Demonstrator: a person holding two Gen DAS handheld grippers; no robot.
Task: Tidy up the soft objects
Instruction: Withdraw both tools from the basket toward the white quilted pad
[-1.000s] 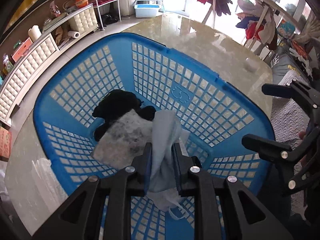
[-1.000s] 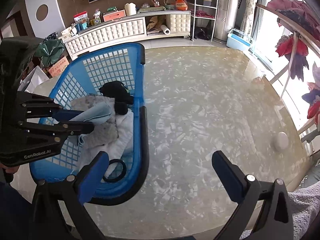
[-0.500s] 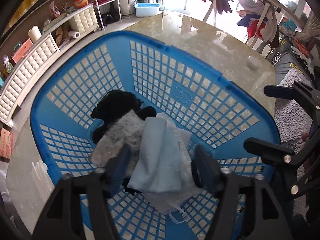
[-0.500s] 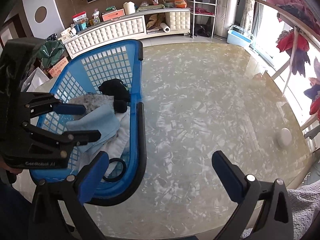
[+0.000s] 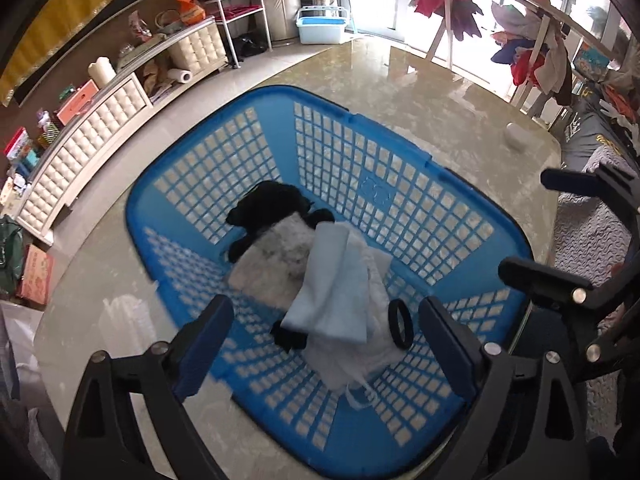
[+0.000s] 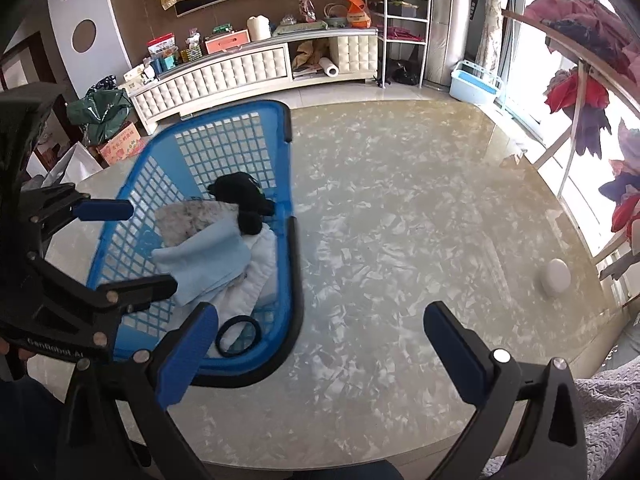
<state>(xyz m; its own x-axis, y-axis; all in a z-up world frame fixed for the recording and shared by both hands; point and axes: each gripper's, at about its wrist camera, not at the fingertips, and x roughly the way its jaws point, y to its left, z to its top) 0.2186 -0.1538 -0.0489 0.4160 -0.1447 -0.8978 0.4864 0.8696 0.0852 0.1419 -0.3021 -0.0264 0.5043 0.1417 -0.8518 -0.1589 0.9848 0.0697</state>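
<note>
Both fingers of the left gripper (image 5: pixel 326 330) stand wide apart and hold nothing, hanging above the near end of the blue basket (image 5: pixel 400 208); the right gripper (image 6: pixel 316 344) is likewise spread and empty, out over the bare marble tabletop (image 6: pixel 400 220) just beside the basket's rim. The soft things lie heaped in the basket: a light blue cloth (image 5: pixel 332 284) on top, a white mesh piece (image 5: pixel 360 344) under it with thin strings trailing toward the near wall, a grey mottled cloth (image 5: pixel 276 256) and a black fabric bundle (image 5: pixel 268 204) toward the far side, and a black hair tie (image 5: pixel 400 324) resting on the white piece. The heap looks loosely stacked, so a low pass by the left gripper's blue pads could snag the top cloth or the trailing strings and drag them over the rim. The hair tie sits near an edge of the pile and could slip down among the cloths. The basket looks light and could slide on the glossy top if nudged. A small white round object (image 6: pixel 554 276) sits well apart, near the table's edge.
</note>
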